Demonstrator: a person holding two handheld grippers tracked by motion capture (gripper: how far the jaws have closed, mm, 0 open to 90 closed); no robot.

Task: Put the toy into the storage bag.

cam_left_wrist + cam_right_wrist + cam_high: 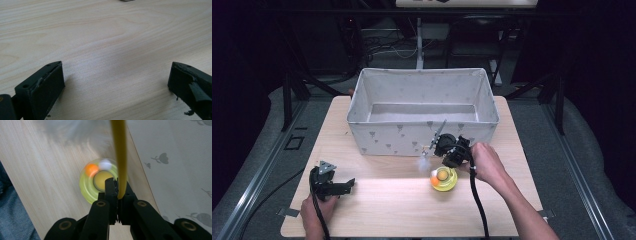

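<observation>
High view: grey fabric box [422,107] at upper centre of the wooden table [377,200]; right gripper [443,148] just below the box front, clenched on a thin stick [438,134] with a pale fluffy tip; yellow round toy [443,179] beneath it, centre-right; left gripper [344,184] lower left, resting on the table.
Left gripper view: jaws spread wide, nothing between, bare wood.
Right gripper view: jaws pinch a yellow stick [120,157] rising to the top; blurred toy [98,180] at centre; box wall at right.

The worktop [377,200] is pale wood-grain; the fabric bin [422,135] light grey with small dark sprigs; the round toy [443,179] yellow-green with orange; the stick [119,157] yellow.
</observation>
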